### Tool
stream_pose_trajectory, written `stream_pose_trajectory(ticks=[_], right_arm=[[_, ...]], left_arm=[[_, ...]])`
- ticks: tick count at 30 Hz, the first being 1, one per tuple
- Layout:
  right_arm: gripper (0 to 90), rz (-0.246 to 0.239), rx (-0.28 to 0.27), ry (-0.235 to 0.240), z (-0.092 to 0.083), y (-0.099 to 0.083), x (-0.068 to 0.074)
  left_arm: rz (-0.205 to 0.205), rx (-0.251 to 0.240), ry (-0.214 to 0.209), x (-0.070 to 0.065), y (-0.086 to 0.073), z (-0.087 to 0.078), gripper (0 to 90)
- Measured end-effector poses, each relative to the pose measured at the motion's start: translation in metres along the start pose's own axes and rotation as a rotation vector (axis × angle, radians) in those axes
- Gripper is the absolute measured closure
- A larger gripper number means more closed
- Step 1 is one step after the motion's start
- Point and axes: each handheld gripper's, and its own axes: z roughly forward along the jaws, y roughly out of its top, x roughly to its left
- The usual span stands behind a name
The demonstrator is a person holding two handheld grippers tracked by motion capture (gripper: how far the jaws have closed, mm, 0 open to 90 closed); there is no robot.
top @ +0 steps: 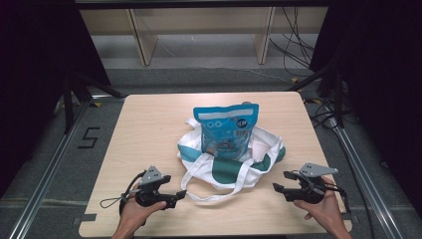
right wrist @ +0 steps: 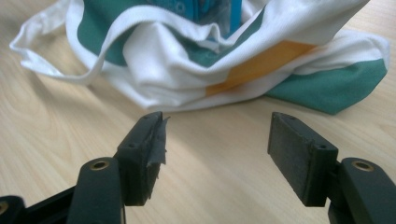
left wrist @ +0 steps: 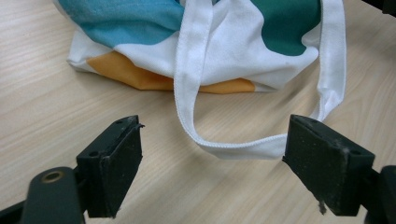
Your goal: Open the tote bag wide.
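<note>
**Approach to the tote bag, both grippers released**

High view. The tote bag (top: 234, 162) lies crumpled at the centre of the table (top: 149, 124), with a blue snack pouch (top: 226, 130) standing in its mouth. The left gripper (top: 180, 194) sits at the near left, just beside the bag's front handle loop (top: 214, 195). The right gripper (top: 277, 187) sits at the near right, near the bag's edge but apart from it. Both point inward at the bag.

Left gripper view. The jaws stand wide and grasp nothing. The handle loop (left wrist: 243, 147) lies flat on the table between them; its far end appears to touch the right-hand pad, though the angle leaves this uncertain.

Right gripper view. The jaws stand wide and empty, with bare table between them and the bag's folded side (right wrist: 224, 79) ahead.

Step in hand, as judged: reaching in before a grasp. The next move calls for the left gripper to close on the handle loop, and the right gripper to advance to the cloth before closing.
</note>
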Motion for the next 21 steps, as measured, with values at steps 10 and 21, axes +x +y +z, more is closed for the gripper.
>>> stream_pose_trajectory(ticks=[10, 21], right_arm=[[35.8, -0.029, 0.039, 0.007, -0.004, -0.01, 0.01], [35.8, 0.031, 0.074, 0.048, -0.015, -0.039, 0.009]], left_arm=[[0.013, 0.015, 0.015, -0.007, -0.014, -0.003, 16.7], [0.031, 0.036, 0.032, -0.024, -0.028, -0.008, 16.2]])
